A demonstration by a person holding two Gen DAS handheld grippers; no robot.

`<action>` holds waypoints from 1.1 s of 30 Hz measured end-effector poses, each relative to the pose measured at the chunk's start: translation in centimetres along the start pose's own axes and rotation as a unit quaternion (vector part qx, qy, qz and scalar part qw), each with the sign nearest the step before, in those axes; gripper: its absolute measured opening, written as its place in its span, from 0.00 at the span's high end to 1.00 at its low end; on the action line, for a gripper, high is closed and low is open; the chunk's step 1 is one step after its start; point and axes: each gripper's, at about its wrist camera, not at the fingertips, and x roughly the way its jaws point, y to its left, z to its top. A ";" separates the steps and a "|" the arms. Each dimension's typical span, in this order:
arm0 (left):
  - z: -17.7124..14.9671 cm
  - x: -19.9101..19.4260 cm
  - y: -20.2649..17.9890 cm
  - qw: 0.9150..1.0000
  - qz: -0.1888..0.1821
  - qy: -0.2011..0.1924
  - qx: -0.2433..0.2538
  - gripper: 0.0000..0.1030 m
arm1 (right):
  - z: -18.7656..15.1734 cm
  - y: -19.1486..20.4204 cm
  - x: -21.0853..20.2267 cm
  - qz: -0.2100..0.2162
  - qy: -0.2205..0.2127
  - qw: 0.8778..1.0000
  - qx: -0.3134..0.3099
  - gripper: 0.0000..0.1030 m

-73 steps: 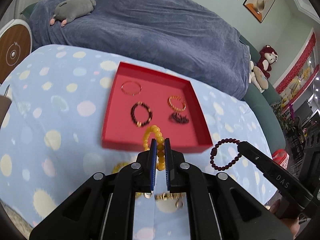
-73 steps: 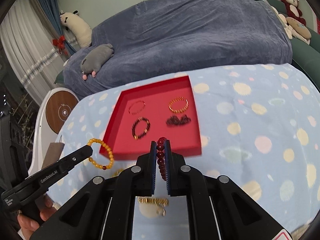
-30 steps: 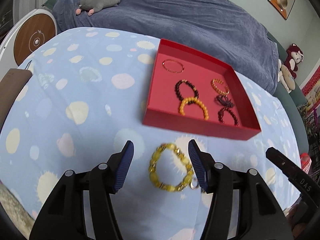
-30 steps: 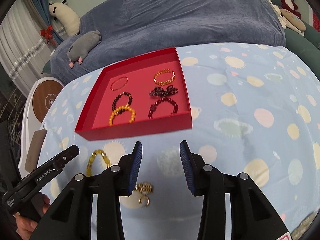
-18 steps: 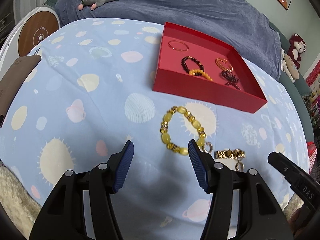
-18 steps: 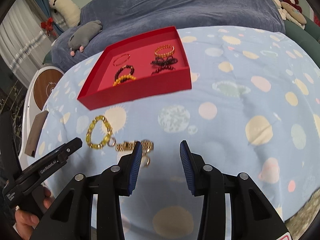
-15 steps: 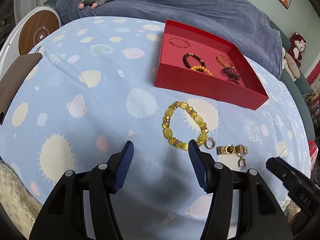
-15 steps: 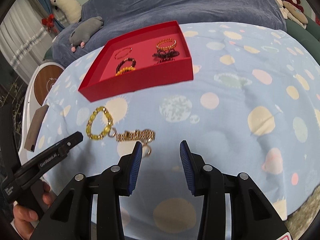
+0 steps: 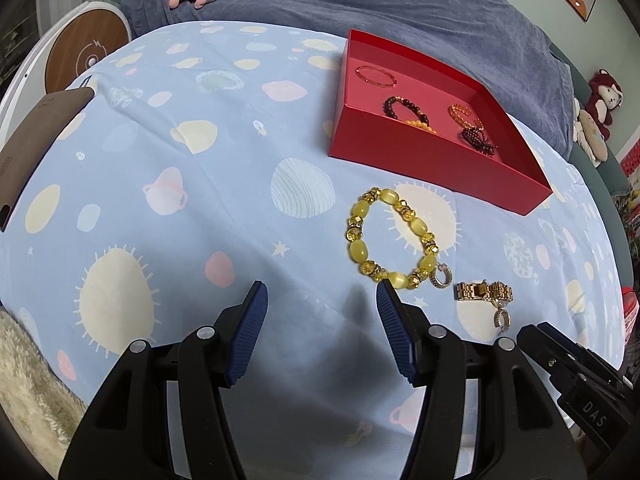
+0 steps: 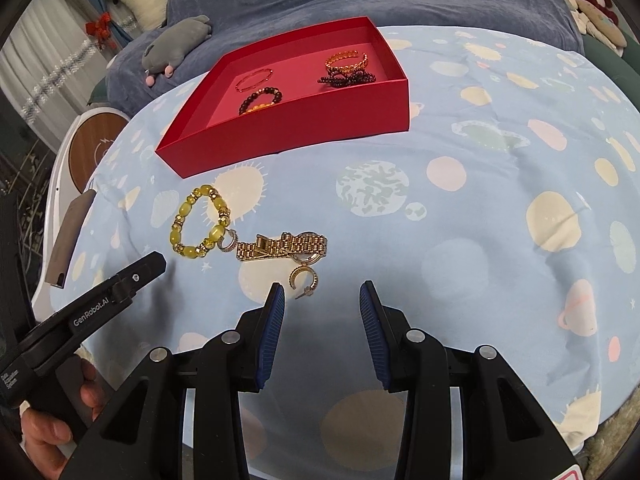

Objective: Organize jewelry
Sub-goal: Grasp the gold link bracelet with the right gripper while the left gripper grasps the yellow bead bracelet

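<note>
Both grippers empty, jaws apart, nothing between the pads. Left gripper (image 9: 320, 320) hangs over the cloth with its right pad just beside the near edge of the yellow bead bracelet (image 9: 390, 240). Right gripper (image 10: 322, 316) hangs over bare cloth, its left pad just beside a small gold hoop earring (image 10: 304, 278).

Still loose on the spotted blue tablecloth (image 10: 480, 220): the yellow bracelet, a gold link watch band (image 10: 284, 246) lying next to it, the hoop earring in front of the band, and a second small hoop (image 10: 229, 243) between bracelet and band (touching the bracelet's beads, as far as I can tell). All lie just in front of the red tray (image 10: 304, 128), which already holds several bracelets.

Handling, judged:
- Yellow bracelet: light, limp loop of hard smooth beads. Beads likely slip on the pads; pinch across one side of the strand, ideally at a small spacer between the big beads. It will dangle once lifted.
- Gold band: floppy metal links, somewhat heavier. Grip across the flat width near the middle so neither end swings far.
- Hoop earrings: tiny, stiff, thin. Easy to miss or flick away on soft cloth; close across the ring's flat faces, low to the cloth.

Risk: lifting the bracelet may drag the small hoop along.
</note>
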 end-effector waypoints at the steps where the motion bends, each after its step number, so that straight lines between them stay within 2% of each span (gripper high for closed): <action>1: 0.0 0.0 0.0 1.000 0.001 0.000 0.000 0.48 | 0.0 0.0 0.1 0.000 0.001 1.000 0.000 0.62; 22: -0.1 0.3 -0.1 1.000 0.005 -0.004 0.009 0.48 | 3.2 2.6 3.3 -0.009 0.003 0.999 -0.038 0.63; 28: 0.0 0.3 0.0 1.000 0.005 -0.003 0.010 0.47 | 2.4 1.8 3.2 -0.009 0.009 0.999 -0.036 0.78; 33: 0.3 0.4 -0.2 1.000 -0.002 0.000 0.007 0.47 | 1.6 0.7 2.4 -0.010 0.008 1.000 -0.024 0.80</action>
